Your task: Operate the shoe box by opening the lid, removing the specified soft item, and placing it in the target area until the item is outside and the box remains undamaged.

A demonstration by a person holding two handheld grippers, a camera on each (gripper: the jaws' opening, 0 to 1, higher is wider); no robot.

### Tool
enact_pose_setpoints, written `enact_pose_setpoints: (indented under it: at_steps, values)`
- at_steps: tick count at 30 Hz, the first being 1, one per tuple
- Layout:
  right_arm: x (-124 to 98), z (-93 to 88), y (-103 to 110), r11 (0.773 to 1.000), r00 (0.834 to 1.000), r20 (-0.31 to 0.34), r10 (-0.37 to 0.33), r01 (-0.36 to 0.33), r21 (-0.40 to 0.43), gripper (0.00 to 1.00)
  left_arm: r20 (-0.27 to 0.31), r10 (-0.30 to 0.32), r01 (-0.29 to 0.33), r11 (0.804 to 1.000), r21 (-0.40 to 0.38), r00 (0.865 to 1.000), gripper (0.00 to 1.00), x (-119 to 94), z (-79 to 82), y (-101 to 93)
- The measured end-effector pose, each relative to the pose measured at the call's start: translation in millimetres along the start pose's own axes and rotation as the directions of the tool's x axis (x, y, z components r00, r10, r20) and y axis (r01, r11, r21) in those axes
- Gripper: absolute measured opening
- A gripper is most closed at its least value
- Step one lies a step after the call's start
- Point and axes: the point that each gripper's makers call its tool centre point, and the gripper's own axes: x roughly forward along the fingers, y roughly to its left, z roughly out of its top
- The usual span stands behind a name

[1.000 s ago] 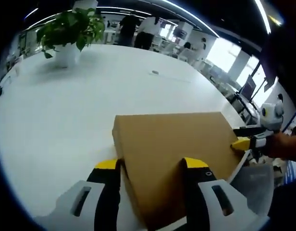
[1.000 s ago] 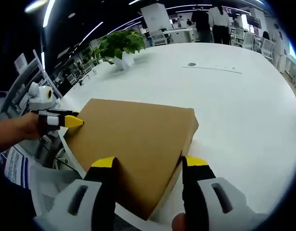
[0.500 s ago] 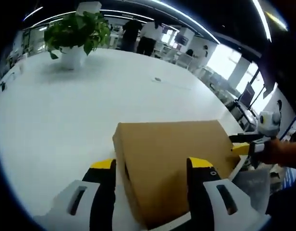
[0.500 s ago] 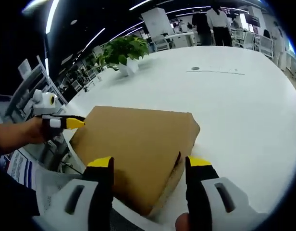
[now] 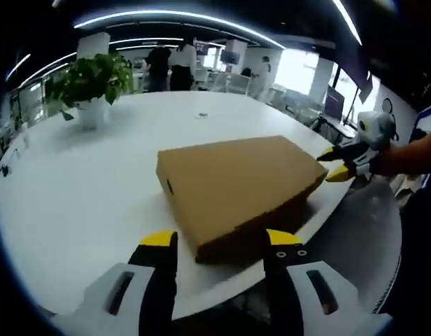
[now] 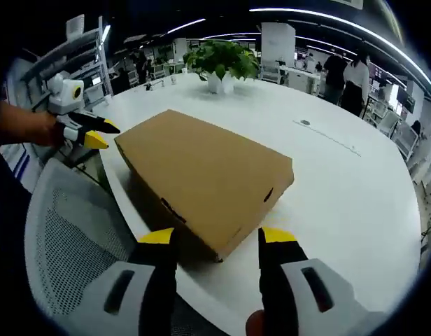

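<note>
In the left gripper view the left gripper (image 5: pixel 214 241) stands nearest, at six o'clock, jaws spread and holding nothing, their yellow tips just short of the near end of the shoe box (image 5: pixel 236 187). The box lies closed on the white table (image 5: pixel 75 189), near its edge, the lid down. At three o'clock the right gripper (image 5: pixel 345 162) hovers just off the box's far corner, its jaws parted and empty.

In the right gripper view that gripper (image 6: pixel 214 241) sits at six o'clock, jaws apart, near a corner of the box (image 6: pixel 205 171). The left gripper (image 6: pixel 89 133) shows at nine o'clock by the opposite corner.

By my judgement the lid-opening step has not begun: both grippers are placed at either end of the box and touch nothing. The next move calls for finding the lid's lip and lifting gently, so the cardboard is not creased. The soft item is inside, unseen.

The right gripper view shows a mesh chair (image 6: pixel 75 238) at seven o'clock under the table edge, and small slots in the box's side. Both views show a potted plant (image 5: pixel 89 84) far off, at eleven o'clock in the left gripper view, with people standing beyond.
</note>
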Motion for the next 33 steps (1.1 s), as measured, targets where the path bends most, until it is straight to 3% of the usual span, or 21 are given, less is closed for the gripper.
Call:
enact_pose_setpoints:
  at_steps: [1,3,8,11,12,14,23,33]
  values:
    - [1,-1.8,0,1.000,1.000,-0.006,0.000,0.000,0.003,0.39,-0.058,0.022,-0.020,0.999,0.027,0.998,0.43,2,-9.4,3.5]
    - [3,-7.5,-3,1.000,1.000,-0.027,-0.011,0.011,-0.009,0.36,-0.102,0.035,-0.030,0.998,0.057,0.994,0.37,6,-16.1,6.2]
    - [9,-18.1,-5,1.000,0.999,-0.050,0.004,-0.004,0.017,0.33,-0.136,0.022,-0.013,0.998,0.063,0.991,0.29,18,-20.1,8.6]
    - [11,-19.8,-6,0.999,0.998,-0.056,0.001,0.001,0.037,0.30,-0.112,-0.019,0.021,1.000,0.019,0.994,0.19,17,-15.1,4.4]
    - [12,-19.4,-6,0.999,0.998,-0.056,0.004,-0.001,0.038,0.30,-0.119,0.006,-0.004,1.000,0.016,0.993,0.19,14,-16.0,9.3]
    - [13,-19.6,-3,0.999,0.998,-0.059,0.009,-0.007,0.034,0.28,-0.111,-0.004,0.006,1.000,0.015,0.994,0.18,17,-14.7,9.3]
    - [9,-13.3,1,0.999,0.998,-0.059,0.019,-0.017,0.030,0.27,-0.110,-0.010,0.011,1.000,0.012,0.994,0.21,17,-13.2,5.7]
    - [-4,-4.3,6,1.000,0.999,-0.047,0.004,-0.004,0.006,0.29,-0.064,0.002,-0.003,1.000,-0.015,0.998,0.24,8,-2.9,0.6]
